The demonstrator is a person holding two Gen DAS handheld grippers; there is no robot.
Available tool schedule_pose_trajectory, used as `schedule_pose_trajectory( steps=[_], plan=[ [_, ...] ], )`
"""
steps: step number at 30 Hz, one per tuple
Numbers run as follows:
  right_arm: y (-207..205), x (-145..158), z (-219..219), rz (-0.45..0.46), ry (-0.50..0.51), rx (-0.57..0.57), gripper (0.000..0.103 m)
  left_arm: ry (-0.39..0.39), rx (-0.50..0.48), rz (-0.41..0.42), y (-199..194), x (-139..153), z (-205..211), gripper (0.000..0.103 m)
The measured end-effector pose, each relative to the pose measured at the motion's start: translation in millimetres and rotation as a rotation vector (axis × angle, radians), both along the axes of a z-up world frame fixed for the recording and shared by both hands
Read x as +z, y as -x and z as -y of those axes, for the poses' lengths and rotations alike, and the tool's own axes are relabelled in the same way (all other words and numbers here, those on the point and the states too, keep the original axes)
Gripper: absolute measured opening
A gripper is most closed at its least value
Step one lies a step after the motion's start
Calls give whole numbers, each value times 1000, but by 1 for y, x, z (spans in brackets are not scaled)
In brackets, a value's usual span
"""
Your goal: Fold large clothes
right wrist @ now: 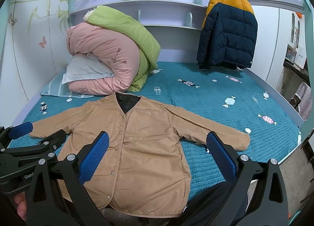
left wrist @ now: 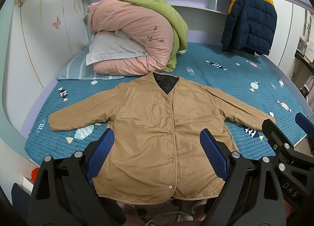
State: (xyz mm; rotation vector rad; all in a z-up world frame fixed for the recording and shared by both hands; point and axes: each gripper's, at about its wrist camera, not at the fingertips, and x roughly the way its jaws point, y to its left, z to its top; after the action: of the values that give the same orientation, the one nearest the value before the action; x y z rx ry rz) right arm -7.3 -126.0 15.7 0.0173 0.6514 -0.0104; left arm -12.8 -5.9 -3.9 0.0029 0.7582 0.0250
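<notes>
A tan snap-front jacket [left wrist: 157, 133] [right wrist: 135, 147] lies flat and face up on the teal bedspread [left wrist: 225, 80], sleeves spread to both sides, its hem hanging slightly over the near bed edge. Its dark lining shows at the neck. My left gripper [left wrist: 157, 139] hovers open above the jacket's lower body, blue pads wide apart, holding nothing. My right gripper [right wrist: 159, 143] is also open, above the jacket's right side near the right sleeve. In the left wrist view the right gripper [left wrist: 286, 125] shows at the right edge; in the right wrist view the left gripper [right wrist: 37, 133] shows at the left edge.
A rolled pink and green quilt [left wrist: 137, 35] on pillows sits at the head of the bed, just behind the jacket's collar. A navy and yellow puffer jacket [left wrist: 251, 19] hangs at the back right. A wall [left wrist: 39, 39] bounds the left; the floor drops off right.
</notes>
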Motion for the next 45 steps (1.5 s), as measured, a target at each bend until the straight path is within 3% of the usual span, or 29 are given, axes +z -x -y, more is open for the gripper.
schedule_pose_trajectory(
  steps=[21, 31, 33, 40, 45],
  plan=[
    [-16, -14, -8, -70, 18, 23, 96, 45, -6, -78, -20, -15, -12, 89],
    [-42, -32, -35, -133, 44, 51, 95, 82, 59, -152, -43, -41, -50, 89],
    [-52, -36, -46, -152, 47, 74, 87, 97, 89, -169, -49, -48, -64, 89],
    [-95, -56, -90, -232, 20, 165, 76, 133, 192, -220, -67, -74, -123, 89],
    [-139, -75, -135, -301, -18, 244, 60, 172, 277, -266, -83, -93, -172, 89]
  ],
)
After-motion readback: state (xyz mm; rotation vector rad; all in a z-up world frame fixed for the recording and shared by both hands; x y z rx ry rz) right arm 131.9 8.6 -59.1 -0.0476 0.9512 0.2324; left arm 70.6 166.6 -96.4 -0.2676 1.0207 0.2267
